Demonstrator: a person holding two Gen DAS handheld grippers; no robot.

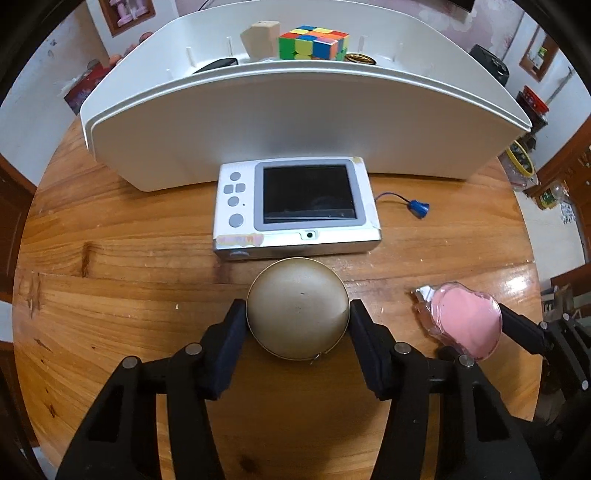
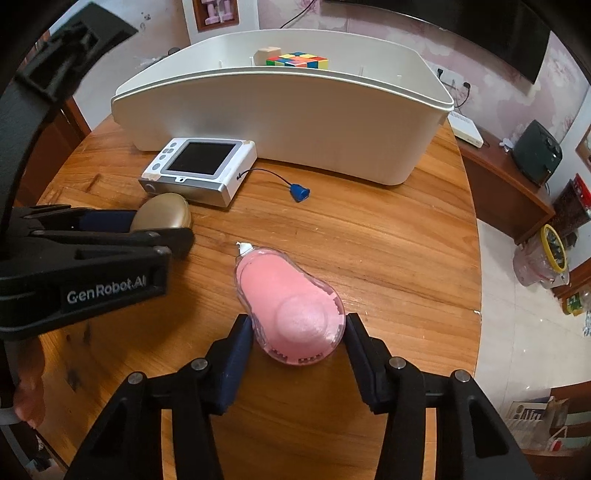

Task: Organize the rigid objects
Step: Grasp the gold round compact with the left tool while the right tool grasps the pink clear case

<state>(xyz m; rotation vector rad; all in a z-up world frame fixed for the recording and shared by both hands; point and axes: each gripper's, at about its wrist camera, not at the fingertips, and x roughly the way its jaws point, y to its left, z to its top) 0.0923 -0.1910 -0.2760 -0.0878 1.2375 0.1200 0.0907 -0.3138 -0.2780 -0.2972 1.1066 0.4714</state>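
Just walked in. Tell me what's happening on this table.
A person is tidying loose items into the white bin, a tool in each hand. The left tool is clamped on a round gold tin; the right tool is clamped on a pink correction-tape dispenser. Both items are still down at the wooden table. A small white camera waits beside the bin, which already holds a puzzle cube.

glossy wood table [image 1: 110, 288], plastic bin [image 1: 295, 122].

A round wooden table [image 2: 369, 236] stands in a room with pink flowered walls [image 2: 406, 26] and a pale tiled floor [image 2: 517, 332].
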